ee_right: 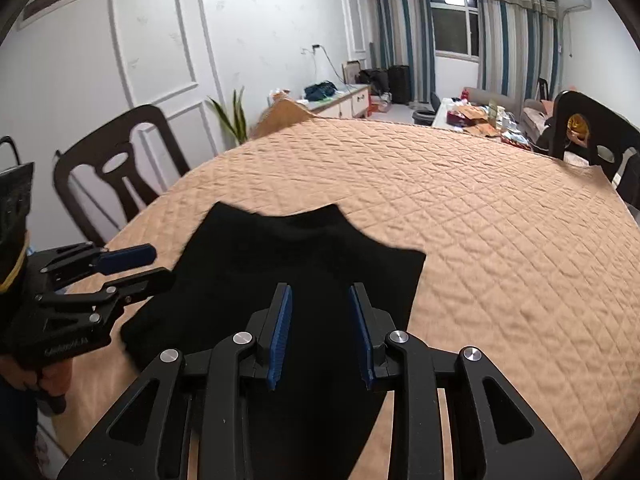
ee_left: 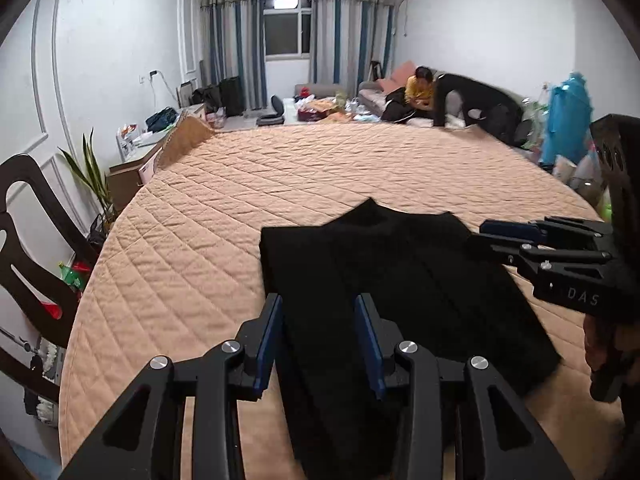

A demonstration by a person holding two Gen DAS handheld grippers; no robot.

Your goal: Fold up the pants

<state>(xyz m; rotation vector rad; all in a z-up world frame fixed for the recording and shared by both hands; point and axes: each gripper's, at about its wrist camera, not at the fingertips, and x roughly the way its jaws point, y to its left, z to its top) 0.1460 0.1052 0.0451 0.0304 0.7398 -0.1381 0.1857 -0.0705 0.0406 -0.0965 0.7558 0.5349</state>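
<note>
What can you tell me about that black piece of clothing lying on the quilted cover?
The black pants lie flat on the tan quilted cover, soft, dark, matte fabric, apparently folded over, with a jagged far edge showing pointed corners. Both grippers, left and right, hover open above the near end, gripping nothing.

Black pants [ee_left: 400, 280] lie flat, partly folded, on the quilted tan cover [ee_left: 240, 184].
</note>
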